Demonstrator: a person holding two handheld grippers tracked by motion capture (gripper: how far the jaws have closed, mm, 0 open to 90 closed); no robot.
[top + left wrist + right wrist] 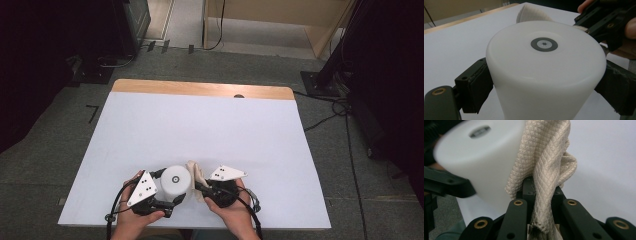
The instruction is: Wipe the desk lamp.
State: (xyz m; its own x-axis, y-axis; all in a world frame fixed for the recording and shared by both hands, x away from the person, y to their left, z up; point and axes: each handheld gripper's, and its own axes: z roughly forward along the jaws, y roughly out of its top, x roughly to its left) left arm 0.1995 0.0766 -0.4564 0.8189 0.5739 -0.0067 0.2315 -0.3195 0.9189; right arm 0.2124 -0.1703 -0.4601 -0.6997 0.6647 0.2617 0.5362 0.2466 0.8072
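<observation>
Both grippers work at the near edge of the white table (200,125), right around a white cup (176,181) that stands upside down, its flat base with a grey ring mark facing up. Left gripper (167,192) clamps that cup from two sides: in the left gripper view its black pads (477,82) press against the cup's wall (544,80) on either side. Right gripper (200,187) sits just to the right of the cup, jaws pressed together on a beige quilted cloth (196,177).

From above, the cloth is a small pale strip wedged between the cup and the right gripper. Its weave shows in the right gripper view, where the diamond-stitched cloth (546,167) rises out of the closed jaws, bunched and folded, and lies against the cup's side (479,160). Seen from the left gripper, the cloth (531,13) peeks up behind the cup's far rim, with the right gripper's black body and fingers (631,27) of the hand just beyond it.

Whether anything lies under the overturned cup cannot be told.
</observation>
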